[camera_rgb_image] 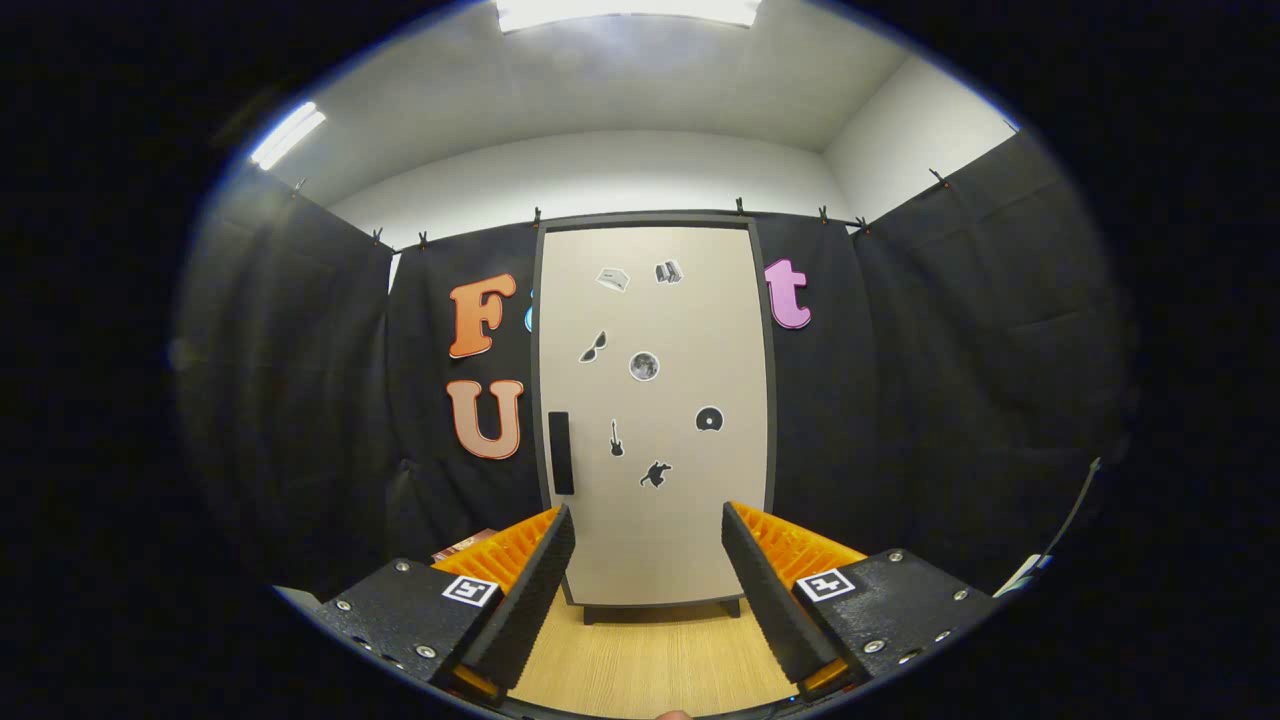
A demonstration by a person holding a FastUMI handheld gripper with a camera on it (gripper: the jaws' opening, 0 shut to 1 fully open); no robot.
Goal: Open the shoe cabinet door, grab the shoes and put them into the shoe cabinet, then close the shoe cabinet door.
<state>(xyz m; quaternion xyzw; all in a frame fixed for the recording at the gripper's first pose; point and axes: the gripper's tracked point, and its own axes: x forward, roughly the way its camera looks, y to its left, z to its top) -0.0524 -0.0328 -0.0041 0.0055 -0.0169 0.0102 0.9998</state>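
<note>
Gripper view: fingers (648, 520) spread, empty; shoe cabinet door (655, 420) closed beyond them.

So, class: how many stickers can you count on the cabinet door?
7 on the cabinet door, beyond the open gripper: two near the top, two mid-door, three lower down beside the handle.

Beige shoe cabinet door (655, 420) shut, upright beyond spread jaws.

Bare wooden floor (650, 655) lies open beyond the spread jaws up to the closed cabinet door (655, 420).
</note>
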